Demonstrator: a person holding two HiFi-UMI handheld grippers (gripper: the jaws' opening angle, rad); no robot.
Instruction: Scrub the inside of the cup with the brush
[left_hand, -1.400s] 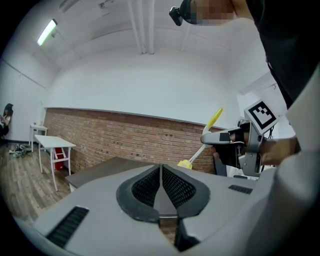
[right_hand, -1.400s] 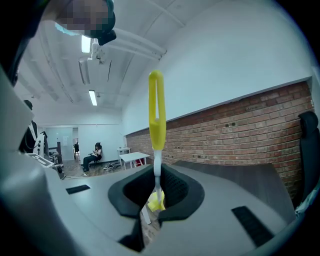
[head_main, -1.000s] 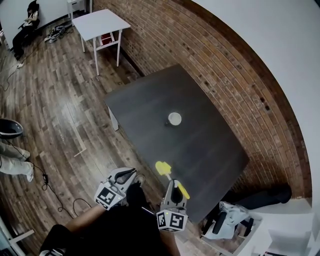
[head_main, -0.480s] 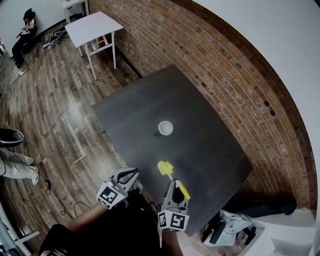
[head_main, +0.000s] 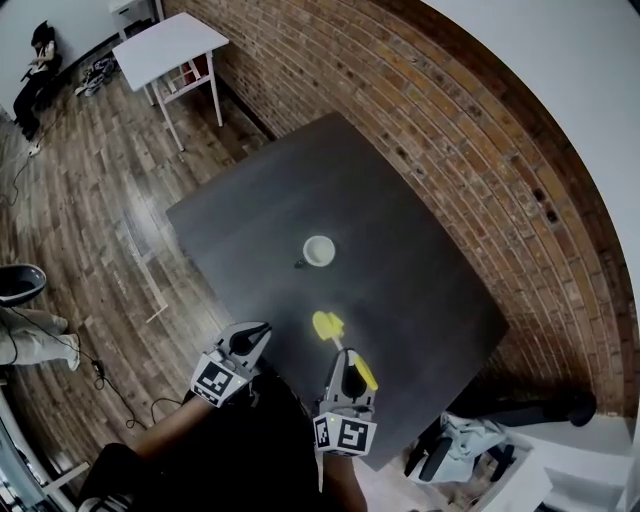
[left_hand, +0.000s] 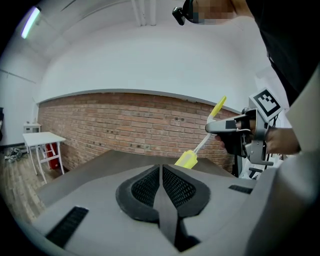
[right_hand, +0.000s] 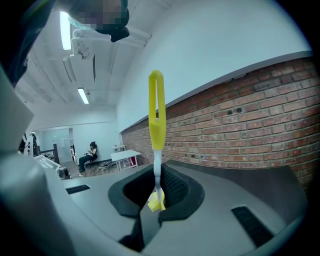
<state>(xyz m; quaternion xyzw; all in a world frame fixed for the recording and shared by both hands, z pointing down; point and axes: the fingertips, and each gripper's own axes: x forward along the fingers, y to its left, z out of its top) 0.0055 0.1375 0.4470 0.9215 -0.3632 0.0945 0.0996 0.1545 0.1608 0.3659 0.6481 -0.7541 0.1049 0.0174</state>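
Landmark: the dark table (head_main: 430, 300), which stands against the brick wall (head_main: 470, 140).
Cup: the white cup (head_main: 319, 250) stands upright near the middle of the table, mouth up, with nothing touching it.
Brush: the yellow brush (head_main: 328, 325) hangs tilted over the table's near edge. Its head points toward the cup but is well apart from it, and its looped handle is raised.
Right gripper: the right gripper (right_hand: 157, 192) is at the table's near edge, its jaws clamped on the brush's thin white stem between head and handle.
Left gripper: the left gripper (left_hand: 161, 182) is just off the table's near edge, beside the right one, its jaws pressed together with nothing between them.
Beyond the table: a small white table (head_main: 165, 45) stands on the wooden floor (head_main: 90, 200).
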